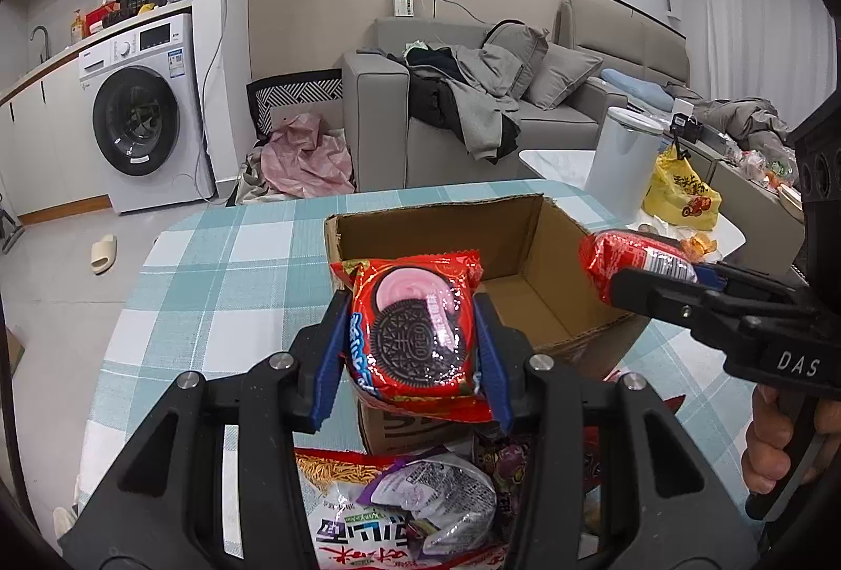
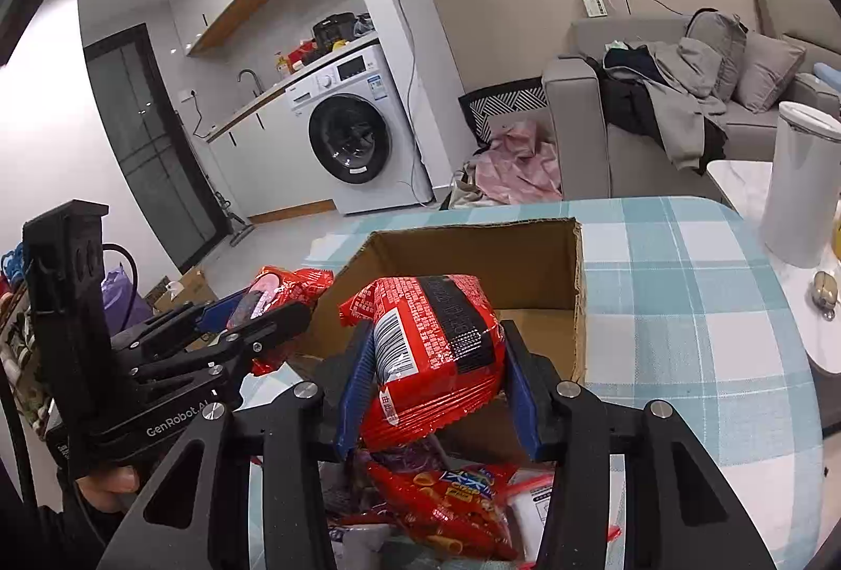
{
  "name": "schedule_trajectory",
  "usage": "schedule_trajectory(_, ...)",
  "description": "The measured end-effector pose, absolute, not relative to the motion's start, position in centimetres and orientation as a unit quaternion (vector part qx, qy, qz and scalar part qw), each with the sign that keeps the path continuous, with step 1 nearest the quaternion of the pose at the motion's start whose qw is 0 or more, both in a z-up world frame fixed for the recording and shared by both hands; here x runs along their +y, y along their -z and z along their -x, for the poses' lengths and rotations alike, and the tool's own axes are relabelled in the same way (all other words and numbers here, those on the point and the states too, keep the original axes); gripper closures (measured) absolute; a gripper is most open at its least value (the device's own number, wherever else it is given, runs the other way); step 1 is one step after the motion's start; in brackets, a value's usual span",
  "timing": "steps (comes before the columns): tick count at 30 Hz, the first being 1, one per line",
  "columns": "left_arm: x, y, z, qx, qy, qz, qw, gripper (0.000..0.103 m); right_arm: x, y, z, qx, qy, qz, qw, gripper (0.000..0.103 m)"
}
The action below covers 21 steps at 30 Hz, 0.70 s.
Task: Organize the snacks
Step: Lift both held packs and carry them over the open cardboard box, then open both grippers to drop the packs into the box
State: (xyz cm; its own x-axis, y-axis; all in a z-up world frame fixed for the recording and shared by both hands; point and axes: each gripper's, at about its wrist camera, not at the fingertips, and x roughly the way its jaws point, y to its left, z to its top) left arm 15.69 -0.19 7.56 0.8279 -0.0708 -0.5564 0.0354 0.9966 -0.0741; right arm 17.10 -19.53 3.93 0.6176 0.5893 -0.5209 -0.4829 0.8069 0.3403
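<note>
Gaping cardboard box (image 1: 531, 249) beneath two claw-held packets.

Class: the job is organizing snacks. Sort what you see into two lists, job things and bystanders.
Job: Oreo pack in left gripper; red pack in right gripper; cardboard box; snack pile.
Bystanders: washing machine; sofa; white bin; yellow bag; slipper.

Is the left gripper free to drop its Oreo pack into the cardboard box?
Probably yes: the left gripper holds the Oreo pack just before the open, nearly empty cardboard box; nothing blocks its near rim.
</note>
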Motion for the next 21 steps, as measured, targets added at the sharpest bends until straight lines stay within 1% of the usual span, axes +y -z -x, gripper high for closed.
schedule_trajectory(14,-1.5,-4.9,-19.7,0.319,0.034,0.020,0.947,0.061,-19.2,-1.9,-19.6,0.346,-0.273,-0.072,0.895,0.057)
schedule_trajectory(18,-1.7,-4.9,-19.7,0.321,0.038,0.022,0.946,0.060,-19.6,-2.1,-19.4,0.342,-0.270,-0.075,0.897,0.049)
schedule_trajectory(19,-1.6,-4.9,-19.5,0.323,0.038,0.024,0.945,0.056,-19.7,-2.2,-19.3,0.341,-0.270,-0.076,0.897,0.046)
schedule_trajectory(20,-1.6,-4.9,-19.4,0.323,0.037,0.025,0.945,0.047,-19.9,-2.5,-19.1,0.339,-0.270,-0.076,0.898,0.043)
schedule_trajectory(21,-1.5,-5.0,-19.1,0.321,0.035,0.026,0.946,0.042,-20.0,-2.6,-18.9,0.336,-0.271,-0.075,0.899,0.035)
